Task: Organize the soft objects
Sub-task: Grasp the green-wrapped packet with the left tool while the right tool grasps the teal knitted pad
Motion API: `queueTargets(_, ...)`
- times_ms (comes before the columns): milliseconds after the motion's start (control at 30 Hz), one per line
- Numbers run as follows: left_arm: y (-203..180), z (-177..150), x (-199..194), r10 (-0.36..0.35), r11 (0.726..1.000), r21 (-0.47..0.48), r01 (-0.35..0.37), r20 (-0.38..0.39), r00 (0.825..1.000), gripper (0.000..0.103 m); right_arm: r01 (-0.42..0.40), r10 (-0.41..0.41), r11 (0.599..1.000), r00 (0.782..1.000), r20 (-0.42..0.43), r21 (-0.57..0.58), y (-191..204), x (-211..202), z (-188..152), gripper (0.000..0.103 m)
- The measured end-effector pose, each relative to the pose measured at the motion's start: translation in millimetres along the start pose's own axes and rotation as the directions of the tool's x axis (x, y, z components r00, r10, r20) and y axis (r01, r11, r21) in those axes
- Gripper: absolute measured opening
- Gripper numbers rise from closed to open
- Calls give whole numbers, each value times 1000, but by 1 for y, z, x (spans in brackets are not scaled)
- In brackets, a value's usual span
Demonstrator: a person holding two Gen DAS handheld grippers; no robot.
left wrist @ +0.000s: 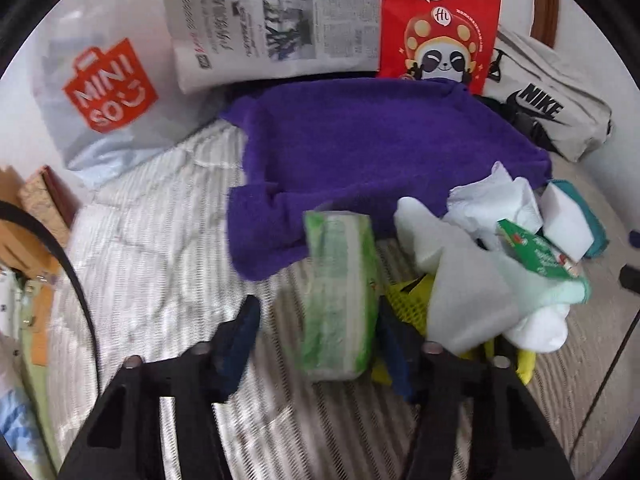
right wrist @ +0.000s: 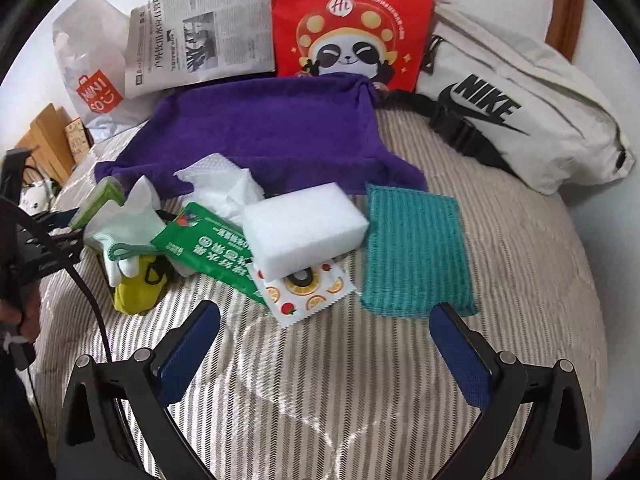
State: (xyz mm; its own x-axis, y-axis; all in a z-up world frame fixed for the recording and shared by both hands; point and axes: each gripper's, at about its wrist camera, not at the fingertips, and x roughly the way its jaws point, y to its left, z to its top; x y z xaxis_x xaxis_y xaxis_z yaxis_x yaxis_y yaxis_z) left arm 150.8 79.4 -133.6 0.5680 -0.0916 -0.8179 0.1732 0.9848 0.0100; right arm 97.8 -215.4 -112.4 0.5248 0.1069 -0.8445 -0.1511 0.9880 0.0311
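Green-and-white soft tissue pack lies on the striped bedcover between our left gripper pads, which stand half-closed; contact on its left side we cannot tell. Our right gripper hangs wide open, empty, before the white foam block and teal ribbed cloth.

Lighting bright, even and diffuse; shadows soft; glossy sheen on the striped bedcover; both views bent by fisheye, rims cut to black corners; left wrist view smeared by motion, tissue pack blurred; right wrist view sharper.
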Motion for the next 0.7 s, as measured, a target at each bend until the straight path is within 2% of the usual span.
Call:
queueTargets(67, 0, 1, 5, -48, 999, -9, 48, -10, 999, 38, -13, 13, 1000, 1000, -13, 0, 1, 4, -1, 103)
queueTargets(133, -2, 2, 9, -43, 999, -18, 43, -11, 999, 31, -22, 22, 1000, 1000, -10, 6, 0, 7, -2, 103)
queueTargets(167, -2, 3, 12, -36, 999, -18, 36, -10, 999, 20, -17, 17, 1000, 1000, 6, 23, -2, 6, -3, 102)
queueTargets(300, -3, 2, 13, -41, 998, -38, 41, -5, 999, 17, -45, 42, 997, 998, 42, 56, -14, 1, -1, 102)
queueTargets(367, -4, 0, 13, -31, 999, -37, 32, 9, 999, 17, -34, 29, 997, 997, 73, 73, -23, 0, 1, 102)
queueTargets(600, -4, -5, 13, -21, 998, -53, 24, 58, 998, 17, 37, -47, 993, 995, 86, 112, -57, 27, 12, 102)
queueTargets(700, -5, -5, 13, -20, 998, -51, 23, 58, 998, 18, 61, -68, 992, 996, 59, 111, -66, 45, 14, 102)
